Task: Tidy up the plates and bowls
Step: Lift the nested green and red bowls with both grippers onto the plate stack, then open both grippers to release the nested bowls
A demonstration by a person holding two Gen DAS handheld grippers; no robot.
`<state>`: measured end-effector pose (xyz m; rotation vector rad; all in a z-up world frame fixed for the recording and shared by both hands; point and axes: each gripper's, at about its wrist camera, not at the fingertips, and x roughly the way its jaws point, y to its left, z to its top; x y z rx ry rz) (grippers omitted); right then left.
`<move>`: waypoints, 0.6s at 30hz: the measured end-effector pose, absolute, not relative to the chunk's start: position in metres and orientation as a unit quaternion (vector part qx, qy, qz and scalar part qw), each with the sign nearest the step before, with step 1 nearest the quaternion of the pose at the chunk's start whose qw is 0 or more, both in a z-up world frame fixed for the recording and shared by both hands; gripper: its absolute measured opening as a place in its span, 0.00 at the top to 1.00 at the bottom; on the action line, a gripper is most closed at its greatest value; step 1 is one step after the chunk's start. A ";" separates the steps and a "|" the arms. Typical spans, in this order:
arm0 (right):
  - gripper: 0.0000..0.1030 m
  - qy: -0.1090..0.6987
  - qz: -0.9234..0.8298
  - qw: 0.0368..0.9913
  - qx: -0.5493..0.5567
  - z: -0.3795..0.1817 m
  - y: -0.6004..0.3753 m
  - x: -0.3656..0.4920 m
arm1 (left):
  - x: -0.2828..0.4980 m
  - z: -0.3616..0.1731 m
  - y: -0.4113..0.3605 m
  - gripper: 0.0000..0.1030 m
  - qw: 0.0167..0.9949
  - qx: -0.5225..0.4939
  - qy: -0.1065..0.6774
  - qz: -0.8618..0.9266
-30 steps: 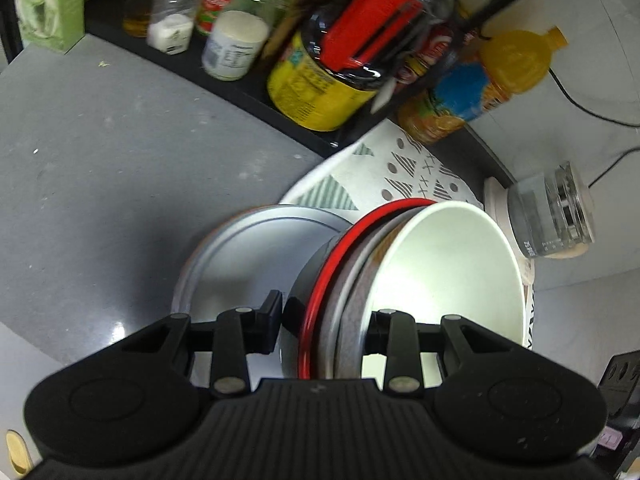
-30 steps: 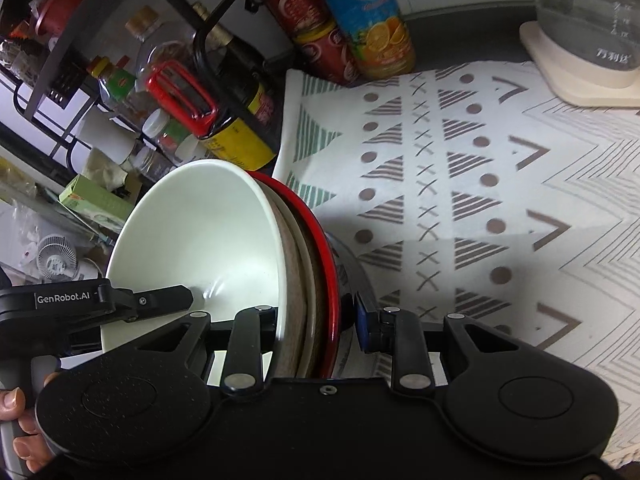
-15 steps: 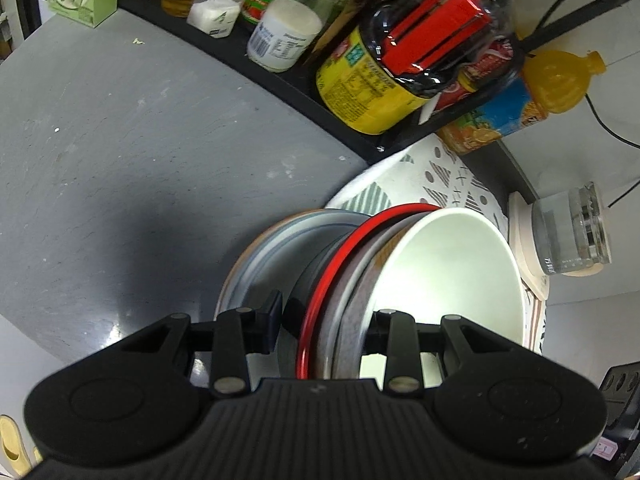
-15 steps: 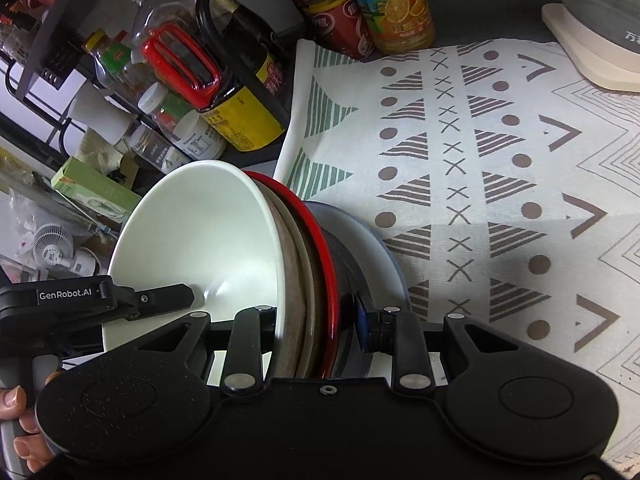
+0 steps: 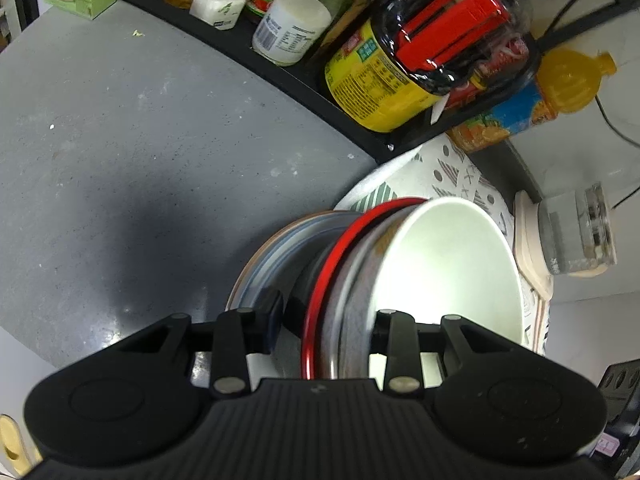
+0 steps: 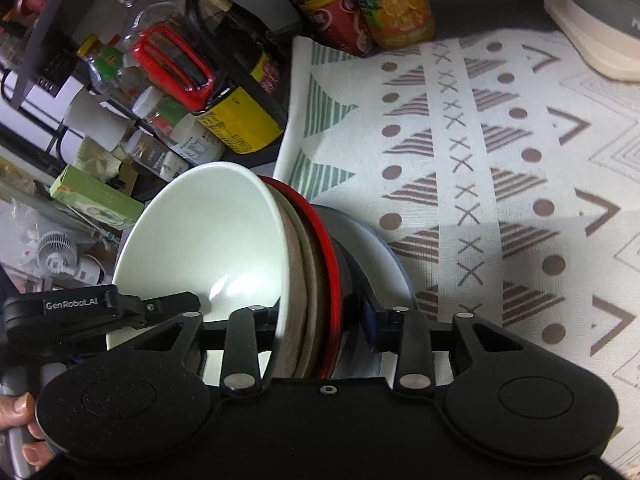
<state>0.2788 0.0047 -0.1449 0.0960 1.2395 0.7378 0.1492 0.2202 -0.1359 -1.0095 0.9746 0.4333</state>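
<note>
A nested stack of dishes is held on edge between both grippers: a white bowl [image 5: 448,272] innermost, a grey-brown bowl [image 5: 356,304], a red-rimmed dark bowl [image 5: 320,296] and a grey-blue plate [image 5: 264,256] at the back. My left gripper [image 5: 324,320] is shut on the stack's rim from one side. My right gripper [image 6: 320,320] is shut on the rim from the opposite side, where the white bowl [image 6: 208,248], red rim [image 6: 320,240] and plate [image 6: 380,252] show. The left gripper [image 6: 100,308] also shows in the right wrist view.
A black rack [image 5: 304,84] with bottles and jars stands behind, on the grey counter [image 5: 120,160]. A patterned mat [image 6: 500,168] lies to the right. An orange juice bottle [image 6: 392,0], a red can [image 6: 332,20] and a glass kettle on a cream base [image 5: 568,232] stand nearby.
Both grippers have carried the dish stack leftward, off the patterned mat and over the grey counter toward the rack. The grips are unchanged.
</note>
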 end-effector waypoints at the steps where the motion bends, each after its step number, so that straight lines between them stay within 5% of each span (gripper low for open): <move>1: 0.65 0.569 0.336 0.749 0.051 -0.145 0.004 0.279 | 0.149 -0.136 0.221 0.67 0.742 -0.463 0.444 0.194; 12: 0.36 0.529 0.301 0.791 0.052 -0.118 -0.010 0.261 | 0.142 -0.117 0.220 0.60 0.769 -0.422 0.443 0.186; 18: 0.21 0.499 0.275 0.819 0.061 -0.107 -0.027 0.238 | 0.136 -0.110 0.218 0.48 0.782 -0.393 0.444 0.192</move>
